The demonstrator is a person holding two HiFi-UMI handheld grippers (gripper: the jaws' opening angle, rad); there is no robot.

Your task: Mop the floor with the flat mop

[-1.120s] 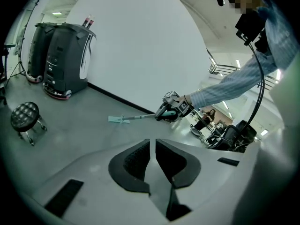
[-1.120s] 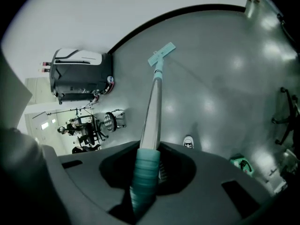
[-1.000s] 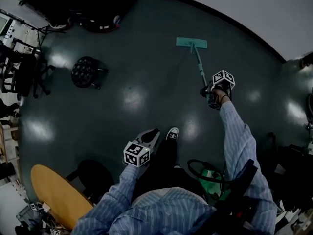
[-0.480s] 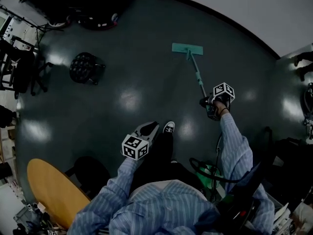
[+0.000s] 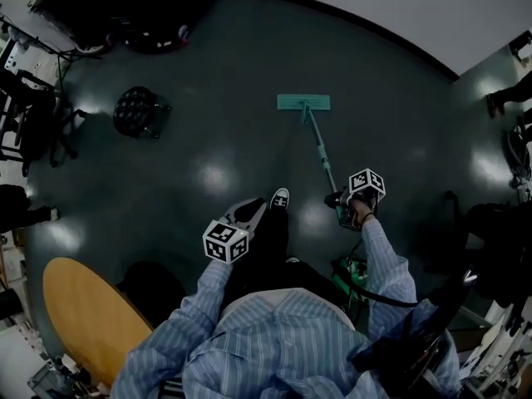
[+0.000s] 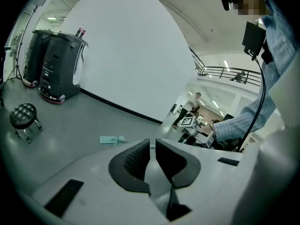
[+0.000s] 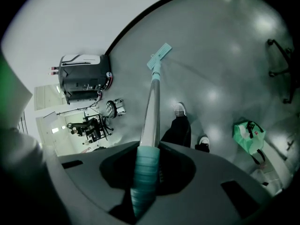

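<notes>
A flat mop lies with its teal head [image 5: 303,102] flat on the dark floor, and its pole [image 5: 319,150] slants back to my right gripper [image 5: 342,207]. That gripper is shut on the mop handle's teal grip [image 7: 143,172], with the silver pole [image 7: 151,111] running out to the mop head [image 7: 158,56]. My left gripper [image 5: 247,215] hangs in front of the person's body, away from the mop. Its jaws [image 6: 152,157] stand nearly together with nothing between them. The mop head [image 6: 112,139] shows small on the floor beyond them.
A round black stool [image 5: 135,110] stands at the left. Dark machines [image 5: 125,11] line the back wall. A wooden table [image 5: 79,318] curves at lower left. A green bag [image 5: 350,278] sits by the person's right side. The person's shoe [image 5: 280,198] points toward the mop.
The mop head and pole have slid left and nearer to the person. My right gripper came back toward the body with the handle. The left gripper barely shifted.
</notes>
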